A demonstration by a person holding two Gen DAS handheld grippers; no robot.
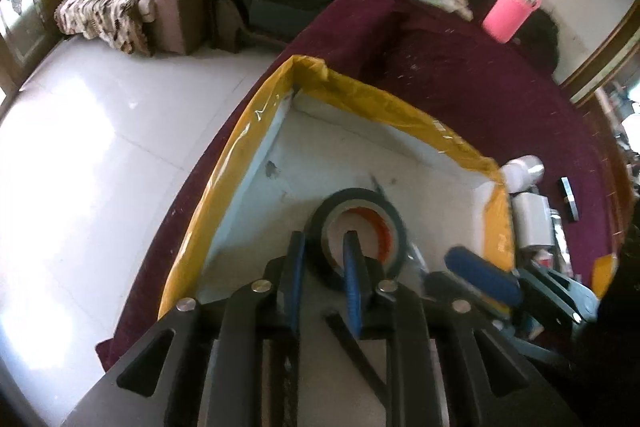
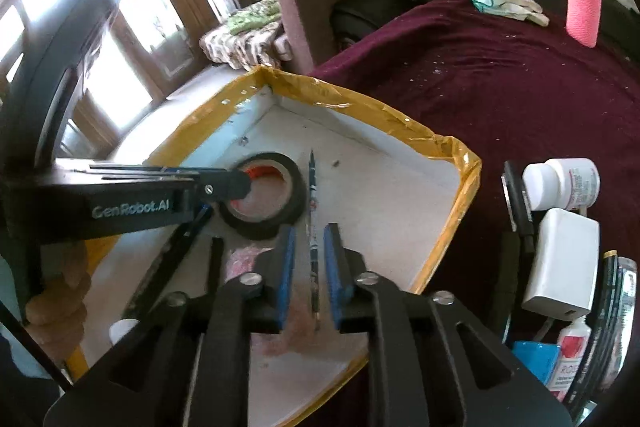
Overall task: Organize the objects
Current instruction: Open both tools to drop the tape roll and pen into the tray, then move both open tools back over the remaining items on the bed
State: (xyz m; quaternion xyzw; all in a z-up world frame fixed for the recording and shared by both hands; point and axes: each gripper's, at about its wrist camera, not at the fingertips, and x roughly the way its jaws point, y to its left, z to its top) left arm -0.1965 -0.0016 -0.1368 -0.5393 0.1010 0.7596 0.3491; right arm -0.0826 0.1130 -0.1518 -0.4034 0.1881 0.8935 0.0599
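A white tray with a yellow taped rim (image 1: 348, 87) (image 2: 400, 125) lies on a maroon cloth. A black tape roll (image 1: 358, 233) (image 2: 262, 197) is in it. My left gripper (image 1: 324, 263) has one finger outside the roll and one inside its hole, holding the roll's wall; the same gripper shows in the right wrist view (image 2: 224, 193). A dark pen (image 2: 313, 227) lies in the tray between the fingers of my right gripper (image 2: 309, 271), which is open around it with gaps on both sides. The right gripper also shows in the left wrist view (image 1: 480, 279).
Right of the tray lie a white pill bottle (image 2: 560, 183), a white charger block (image 2: 560, 267), a small dropper bottle (image 2: 570, 343), a blue box (image 2: 534, 359) and dark pens (image 2: 612, 307). A pink bottle (image 2: 582, 7) and gloves (image 2: 516, 5) lie farther back. Sofas stand beyond.
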